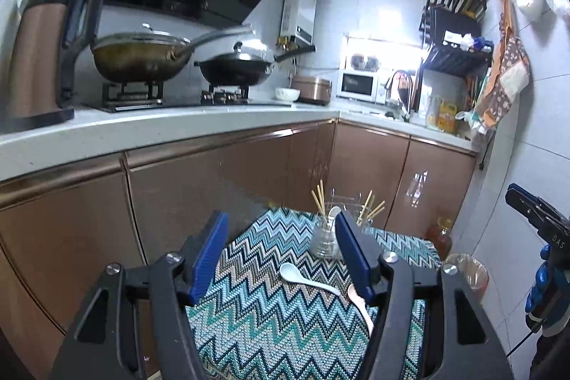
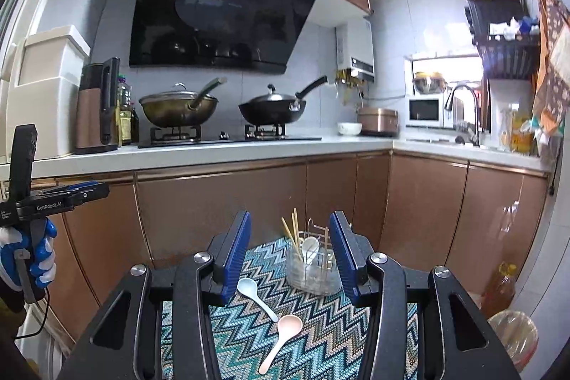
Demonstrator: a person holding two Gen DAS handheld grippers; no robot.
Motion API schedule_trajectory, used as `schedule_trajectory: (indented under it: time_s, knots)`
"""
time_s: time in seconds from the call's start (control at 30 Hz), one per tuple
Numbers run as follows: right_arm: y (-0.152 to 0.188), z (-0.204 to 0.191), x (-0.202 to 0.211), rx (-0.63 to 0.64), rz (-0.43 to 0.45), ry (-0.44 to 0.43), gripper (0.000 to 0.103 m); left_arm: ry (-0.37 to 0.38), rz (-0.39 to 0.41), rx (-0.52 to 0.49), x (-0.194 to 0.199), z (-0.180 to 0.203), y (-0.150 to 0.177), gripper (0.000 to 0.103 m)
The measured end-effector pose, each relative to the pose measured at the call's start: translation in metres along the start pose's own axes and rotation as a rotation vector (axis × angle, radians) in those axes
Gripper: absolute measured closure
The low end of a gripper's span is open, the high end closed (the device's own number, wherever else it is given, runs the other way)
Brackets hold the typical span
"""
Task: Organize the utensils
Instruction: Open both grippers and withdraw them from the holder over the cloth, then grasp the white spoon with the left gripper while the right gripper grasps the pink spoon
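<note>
- Left gripper (image 1: 281, 235): jaws spread, nothing between them.
- Right gripper (image 2: 289, 246): jaws spread, nothing held.
- White spoon (image 2: 257, 297) and pink spoon (image 2: 281, 341) lie on zigzag mat (image 2: 320, 344), touching.
- Glass holder (image 2: 313, 269) at 12 o'clock of the spoons; holds chopsticks (image 2: 290, 230) and a spoon.

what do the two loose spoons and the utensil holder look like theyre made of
White spoon: likely glazed ceramic or glossy plastic; smooth and evenly white.
Pink spoon: probably plastic or melamine; flat pale colour with a soft sheen.
Holder: clear glass or hard plastic; the utensils inside show through the wall, and it sits in a thin wire frame that looks like metal.
</note>
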State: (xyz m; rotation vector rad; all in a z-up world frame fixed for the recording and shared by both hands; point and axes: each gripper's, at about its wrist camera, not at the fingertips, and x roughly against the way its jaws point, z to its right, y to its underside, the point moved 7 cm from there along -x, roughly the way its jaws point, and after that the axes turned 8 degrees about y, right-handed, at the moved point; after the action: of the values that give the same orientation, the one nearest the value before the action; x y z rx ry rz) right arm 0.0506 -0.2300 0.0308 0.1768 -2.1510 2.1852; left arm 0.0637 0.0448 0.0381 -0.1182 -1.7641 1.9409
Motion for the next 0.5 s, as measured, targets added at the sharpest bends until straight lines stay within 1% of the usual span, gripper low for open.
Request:
schedule_trajectory:
  time_s: [0.17,0.5]
  knots:
    - [0.016,0.006,-0.025,-0.015,-0.049,-0.006,0.058,0.003,-0.052,0.008,-0.026,-0.001,0.011,0.042]
    - [0.049,0.013,-0.074,-0.039,-0.138,-0.031,0.058,0.007,-0.151,0.052,-0.078,-0.014,0.036,0.042]
